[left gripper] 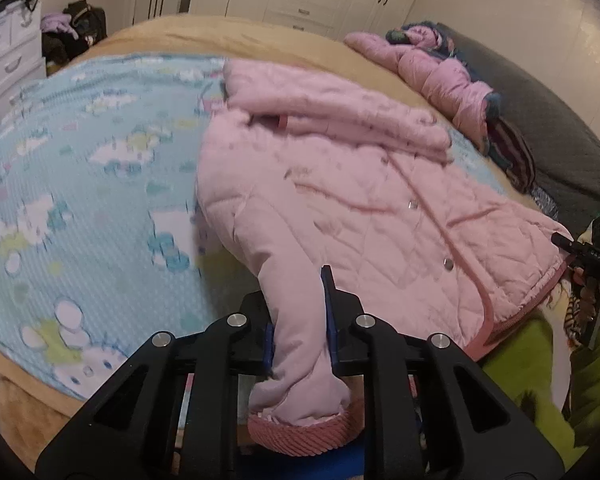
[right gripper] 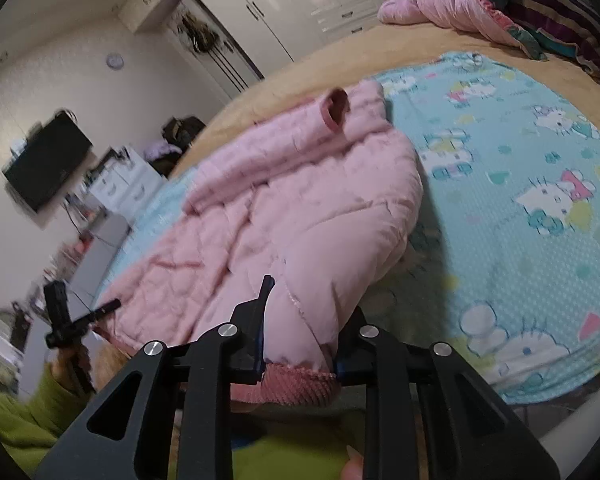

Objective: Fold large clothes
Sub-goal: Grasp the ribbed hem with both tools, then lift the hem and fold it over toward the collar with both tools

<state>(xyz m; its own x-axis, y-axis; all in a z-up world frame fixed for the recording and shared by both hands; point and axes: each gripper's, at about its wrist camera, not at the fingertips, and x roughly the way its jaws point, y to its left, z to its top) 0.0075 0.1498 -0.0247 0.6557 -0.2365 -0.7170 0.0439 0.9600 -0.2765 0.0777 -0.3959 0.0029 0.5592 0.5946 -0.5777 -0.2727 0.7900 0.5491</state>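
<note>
A pink quilted jacket (left gripper: 340, 184) lies spread on the light-blue cartoon-print mat (left gripper: 80, 184) that covers the middle of the bed (left gripper: 260, 36), its hem reaching the bed's near edge. The padding is stitched in a diamond pattern, a row of metal snaps runs down the front, and the hem and cuffs are trimmed in darker pink ribbed knit. One sleeve lies folded across the chest, its open cuff (right gripper: 336, 110) facing the right wrist camera.

The left gripper (left gripper: 300, 320) has its jaws clenched on a padded sleeve just above the ribbed cuff (left gripper: 300, 428), which hangs below the jaws at the bed's near edge. The right gripper (right gripper: 300, 332) likewise grips a padded part of the jacket just above a ribbed band (right gripper: 296, 388), at the near edge of the bed.

A second pink padded garment (left gripper: 432, 68) lies crumpled toward the far corner of the bed, well apart from the jacket.
</note>
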